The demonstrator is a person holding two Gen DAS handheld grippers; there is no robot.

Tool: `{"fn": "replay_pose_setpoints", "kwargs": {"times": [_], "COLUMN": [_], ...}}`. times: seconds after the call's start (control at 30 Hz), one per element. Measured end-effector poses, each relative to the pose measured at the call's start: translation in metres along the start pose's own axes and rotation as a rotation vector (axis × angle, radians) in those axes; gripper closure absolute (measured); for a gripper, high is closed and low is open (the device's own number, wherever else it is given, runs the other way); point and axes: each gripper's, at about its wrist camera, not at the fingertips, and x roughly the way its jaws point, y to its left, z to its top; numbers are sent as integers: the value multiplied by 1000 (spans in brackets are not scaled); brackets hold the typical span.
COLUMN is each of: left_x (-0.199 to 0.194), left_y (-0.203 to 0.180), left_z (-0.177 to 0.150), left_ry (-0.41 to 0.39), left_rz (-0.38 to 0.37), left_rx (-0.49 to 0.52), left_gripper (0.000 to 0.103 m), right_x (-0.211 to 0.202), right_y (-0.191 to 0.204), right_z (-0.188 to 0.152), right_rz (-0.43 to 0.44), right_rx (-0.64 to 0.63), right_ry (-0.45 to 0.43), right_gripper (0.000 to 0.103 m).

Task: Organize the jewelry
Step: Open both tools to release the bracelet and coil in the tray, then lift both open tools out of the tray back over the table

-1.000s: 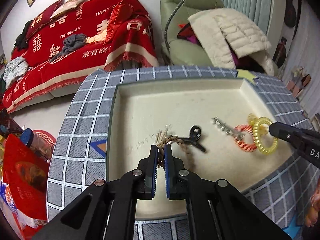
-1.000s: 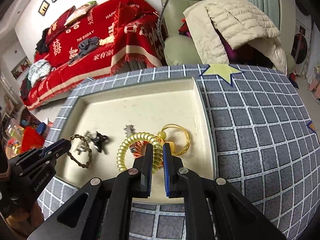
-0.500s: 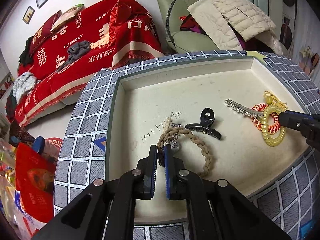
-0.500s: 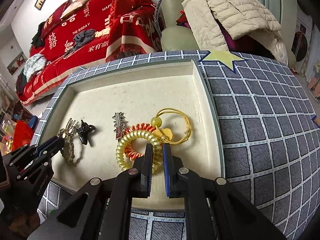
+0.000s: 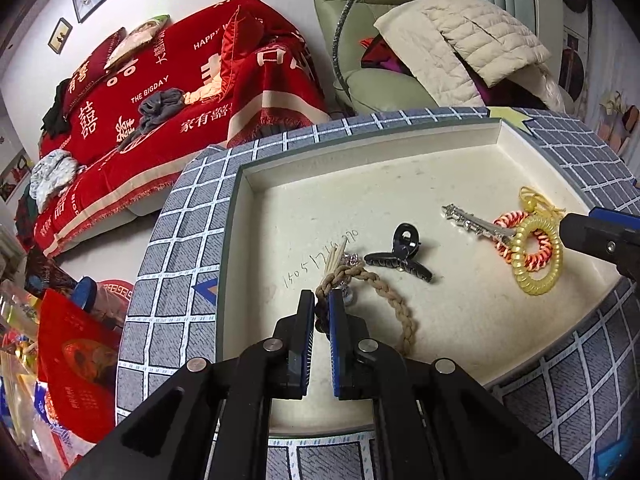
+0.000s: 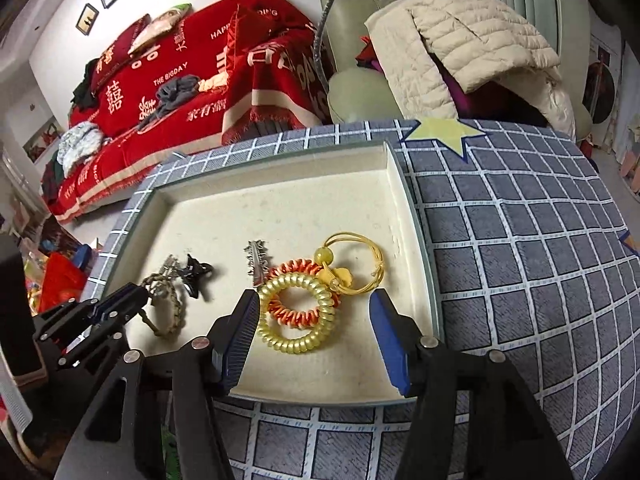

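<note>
A cream tray [image 5: 400, 152] [image 6: 280, 200] sits on a checked blue-grey cloth. My left gripper [image 5: 321, 308] is shut on a braided tan bracelet [image 5: 384, 292] near the tray's front left; the bracelet also shows in the right wrist view [image 6: 170, 304]. A black claw clip [image 5: 400, 258] [image 6: 196, 274] lies beside it. My right gripper [image 6: 314, 308] is open, its jaws either side of a yellow coil hair tie [image 6: 298, 312] [image 5: 536, 256] that lies on an orange coil tie [image 6: 296, 270]. A silver hair clip [image 6: 256, 262] [image 5: 474, 222] and a gold bangle [image 6: 358, 258] lie close by.
The checked cloth [image 6: 520, 240] covers the table right of the tray, with a yellow star [image 6: 444, 132] printed on it. A red-covered sofa [image 5: 160, 92] and a green armchair with a cream jacket [image 6: 472, 40] stand behind. Red bags [image 5: 72, 360] are at the left.
My right gripper has opened and let go of the yellow coil tie, which now lies on the tray. My left gripper stays shut on the bracelet.
</note>
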Motion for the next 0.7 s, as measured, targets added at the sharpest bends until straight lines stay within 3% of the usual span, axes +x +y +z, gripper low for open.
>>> {"fn": "replay_pose_setpoints", "kwargs": {"times": [0.7], "left_x": [-28], "left_y": [12], "left_z": [7], "left_ry": [-51], "left_rz": [-48], "left_rx": [-56], "left_gripper": [75], "right_x": [-28], "right_y": [7], "right_z": [-3], "right_rz": [-9], "right_rx": [-14], "right_ry": [-48], "right_gripper": [41]}}
